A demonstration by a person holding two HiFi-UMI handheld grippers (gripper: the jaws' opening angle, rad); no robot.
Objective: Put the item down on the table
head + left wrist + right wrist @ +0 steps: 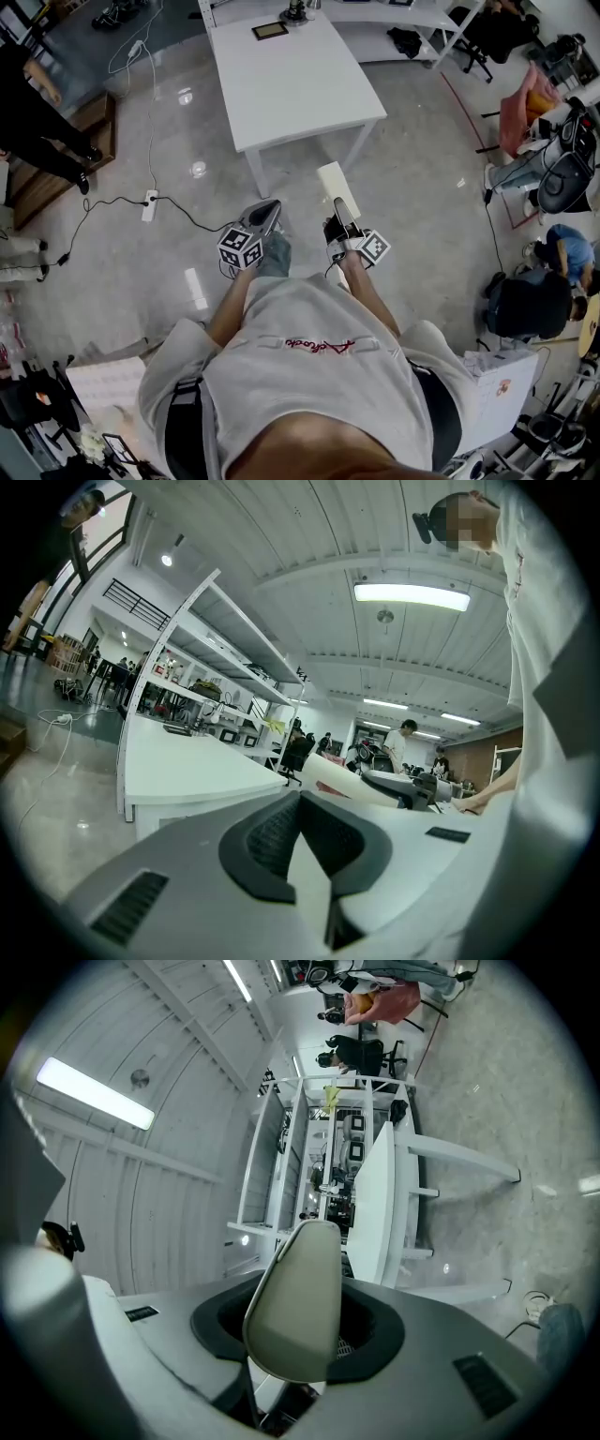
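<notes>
While the head view looks steeply down over the person's shoulders, both forearms reach ahead toward the white table (291, 84) and stop short of its near end. The left gripper (267, 208) has its jaws drawn together with nothing in them. Beside it, the right gripper (341, 227) is clamped on a flat beige item (335, 186). The item's free end points toward the table's near right leg, over the floor and short of the tabletop.

In the left gripper view, the left gripper's (300, 797) dark pads meet at their tips and hold nothing. They point roughly level past the table's (183, 766) near corner. Right of the table, the right gripper (412, 787) carries the item (349, 786).

In the right gripper view, the right gripper (298, 1330) has its jaws part-way apart, pressing on either face of the item (295, 1288). The item rises between them to a rounded top. The table (382, 1199) appears on its side beyond the item, so this gripper is rolled over.
</notes>
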